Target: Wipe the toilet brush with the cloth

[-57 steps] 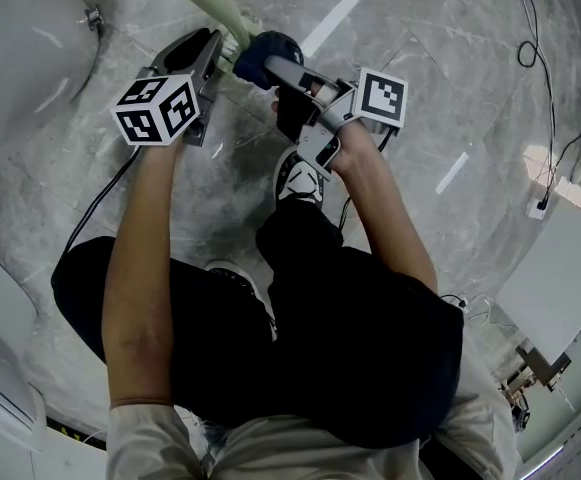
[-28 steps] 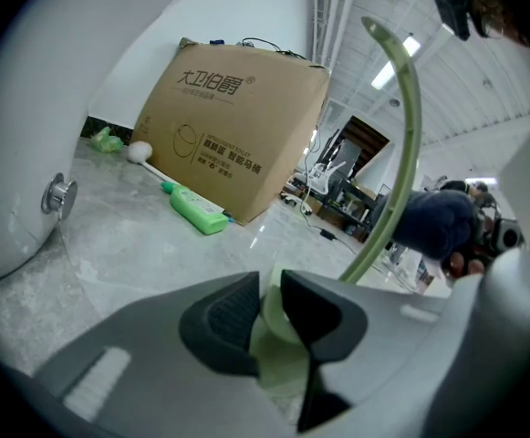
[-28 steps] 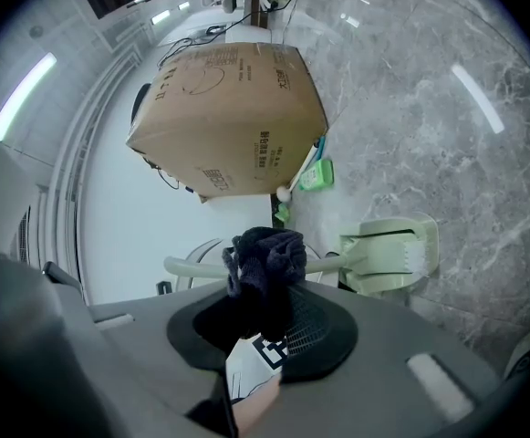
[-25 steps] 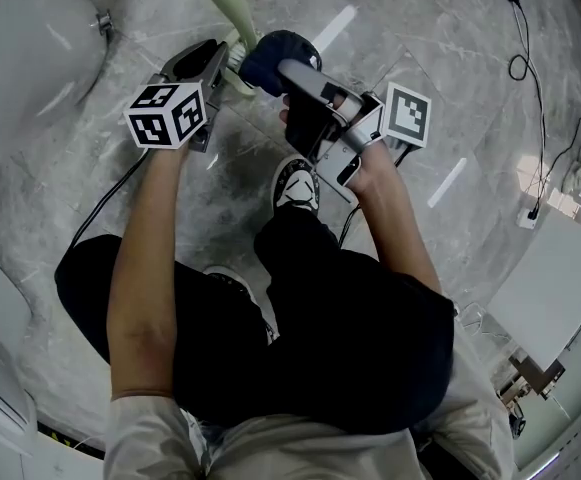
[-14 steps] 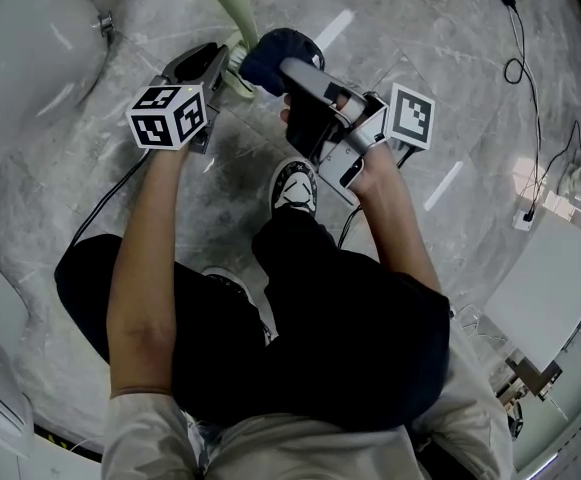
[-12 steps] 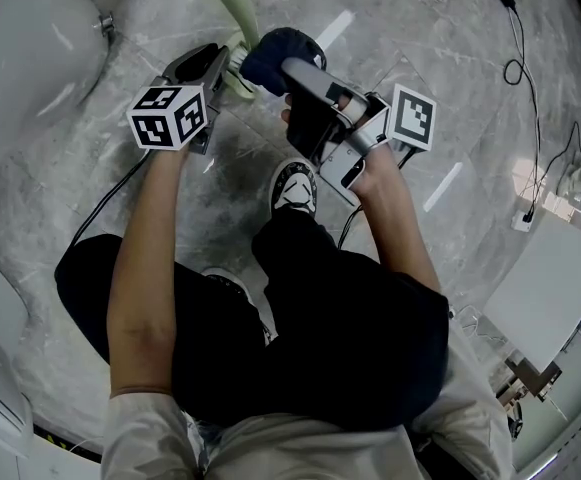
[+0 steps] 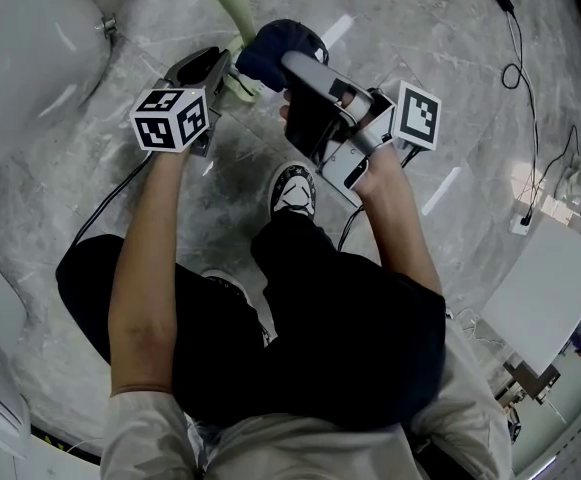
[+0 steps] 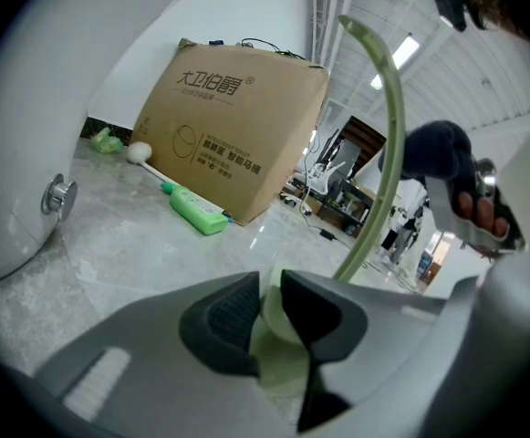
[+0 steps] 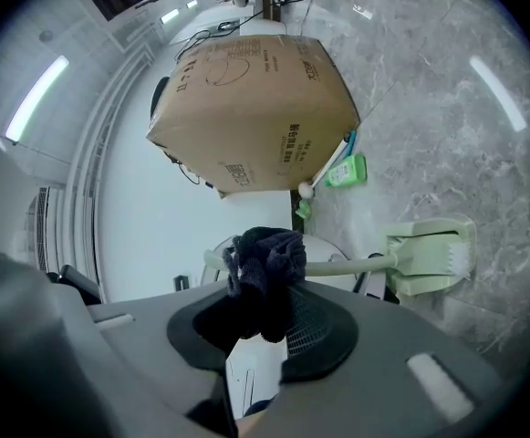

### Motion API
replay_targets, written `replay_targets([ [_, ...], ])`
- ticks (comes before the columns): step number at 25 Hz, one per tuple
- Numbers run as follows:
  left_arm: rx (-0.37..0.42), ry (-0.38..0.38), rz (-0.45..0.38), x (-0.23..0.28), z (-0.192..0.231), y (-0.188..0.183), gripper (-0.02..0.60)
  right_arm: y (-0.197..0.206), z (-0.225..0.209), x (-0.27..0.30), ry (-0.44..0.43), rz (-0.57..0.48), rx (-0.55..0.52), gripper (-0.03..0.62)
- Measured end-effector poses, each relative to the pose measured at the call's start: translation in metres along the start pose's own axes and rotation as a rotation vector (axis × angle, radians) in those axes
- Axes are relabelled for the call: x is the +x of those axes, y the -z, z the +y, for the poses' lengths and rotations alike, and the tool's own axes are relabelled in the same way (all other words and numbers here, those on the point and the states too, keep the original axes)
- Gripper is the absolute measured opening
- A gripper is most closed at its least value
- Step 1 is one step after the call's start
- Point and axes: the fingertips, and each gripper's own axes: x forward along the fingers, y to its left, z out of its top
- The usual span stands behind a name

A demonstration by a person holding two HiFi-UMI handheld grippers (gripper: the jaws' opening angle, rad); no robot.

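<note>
- Presently, the left gripper (image 8: 266, 310) has its jaws clamped hard on the broad pale green part at the lower end of the toilet brush (image 9: 356, 265). No gap shows beside the plastic.
- The right gripper (image 9: 265, 328) has its jaws closed on a bunched dark blue cloth (image 9: 265, 263). The wad stands proud of the tips and lies against the brush, just up the shaft from the left grip.
- The brush is held off the ground. Its handle (image 8: 394, 126) curves up and away from the left grip. Its head (image 9: 429, 258), with white bristles, sits along the shaft from the cloth.
- Judgement on the brush: light, hard, smooth plastic. The thin shaft will likely flex under side load and could twist in the jaws. The thick end is the sound place to hold, leaving the shaft free.
- Judgement on the cloth: soft and compressible. Hold it by a bunch, with the fabric ahead of the pads.
- Below the brush is grey marble floor (image 8: 137, 263), and beside it a white toilet (image 8: 27, 153).
- Well beyond the brush are a green bottle (image 8: 196, 213) and a tilted cardboard box (image 8: 233, 121).
</note>
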Motion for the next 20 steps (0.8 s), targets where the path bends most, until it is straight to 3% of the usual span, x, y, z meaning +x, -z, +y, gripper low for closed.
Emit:
replay_targets([
  [20,0.001,-0.004,-0.002,0.001,0.001,-0.002,0.0,-0.004,0.028,0.007,-0.06,0.011,-0.019,0.082],
])
